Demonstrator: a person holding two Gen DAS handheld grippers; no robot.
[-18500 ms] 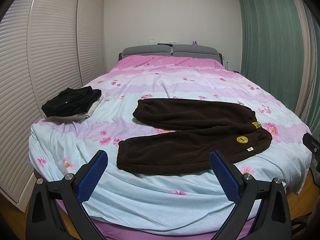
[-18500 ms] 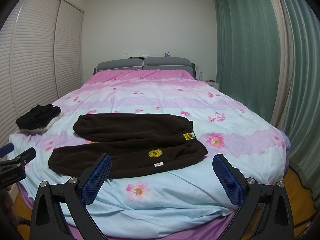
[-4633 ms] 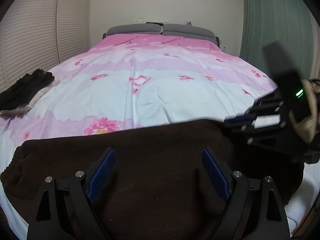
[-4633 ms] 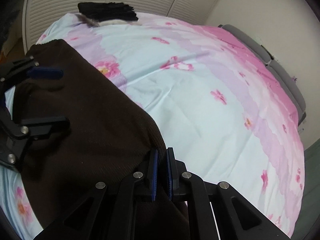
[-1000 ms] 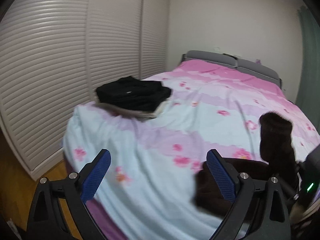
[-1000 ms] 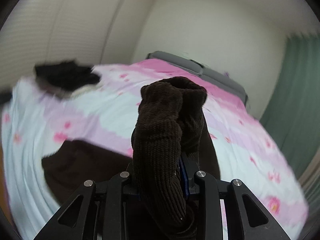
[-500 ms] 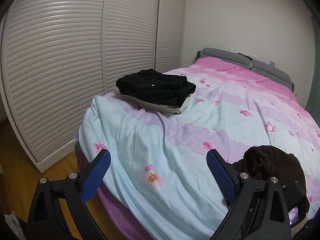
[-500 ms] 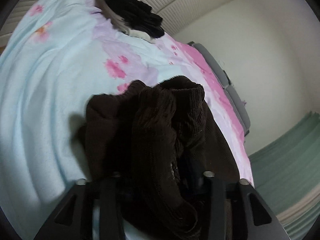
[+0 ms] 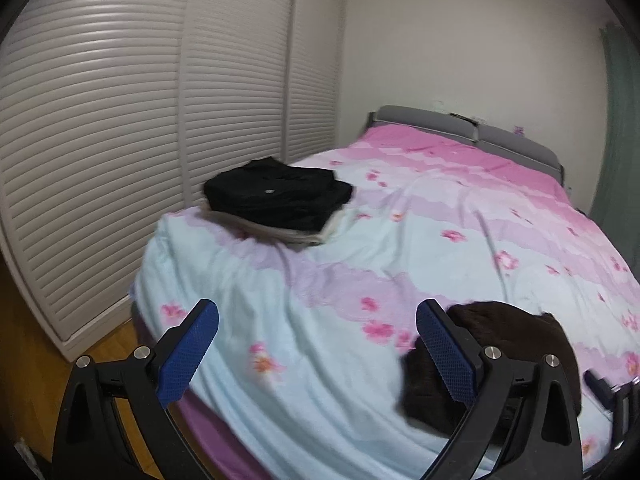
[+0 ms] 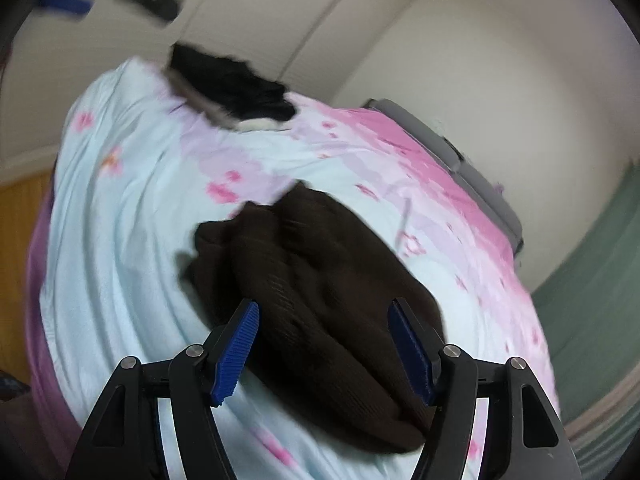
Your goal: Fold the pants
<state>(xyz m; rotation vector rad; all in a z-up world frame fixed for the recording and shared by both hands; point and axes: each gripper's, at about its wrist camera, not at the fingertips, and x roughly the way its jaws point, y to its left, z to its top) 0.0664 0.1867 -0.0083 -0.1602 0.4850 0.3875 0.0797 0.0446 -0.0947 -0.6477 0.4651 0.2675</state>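
Our right tool (image 10: 324, 348) gapes wide above the brown pants (image 10: 320, 280), bunched on the bed (image 10: 120, 240); our left tool (image 9: 316, 352) is wide too. The loose fold may slump if nudged.

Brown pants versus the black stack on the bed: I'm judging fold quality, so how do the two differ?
The brown pants lie as a rumpled, rounded bundle near the bed's foot edge; the black stack lies flat and squared, closer to the louvred doors. The black garment sits on pale folded clothes, while the brown pants rest directly on the floral duvet. Both are dark and free of either tongs.
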